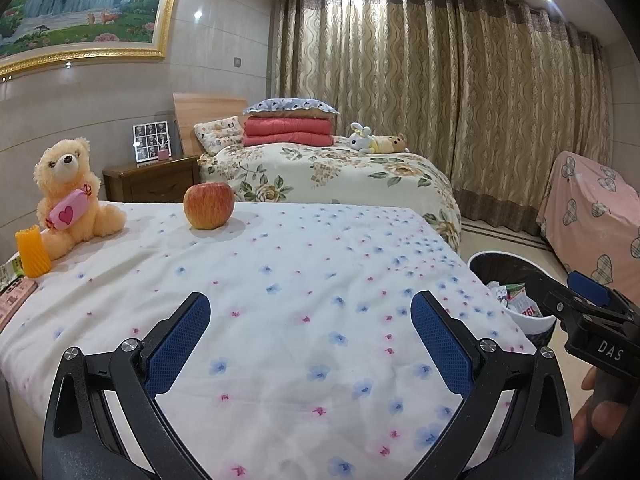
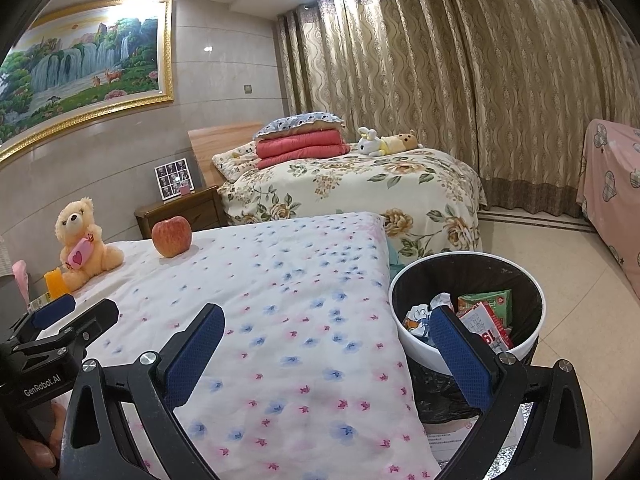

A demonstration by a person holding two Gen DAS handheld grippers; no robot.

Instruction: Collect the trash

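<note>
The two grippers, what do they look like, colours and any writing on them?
Both are alike: the left gripper and right gripper have black frames with silver screws, and fingers faced with blue, finely textured pads. White lettering on the bodies reads "DAS" and "GenRobot.AI". No cables or sleeves show.

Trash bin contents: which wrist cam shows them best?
Right wrist. It looks down into the trash bin, showing crumpled paper and packets. Left wrist catches only part of its rim at the frame edge, partly hidden behind the right gripper.

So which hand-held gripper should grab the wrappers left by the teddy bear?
Left, probably. The wrappers lie at the bed's left edge beside the orange cup, on the left hand-held gripper's side; the right hand-held gripper sits by the bin.
</note>
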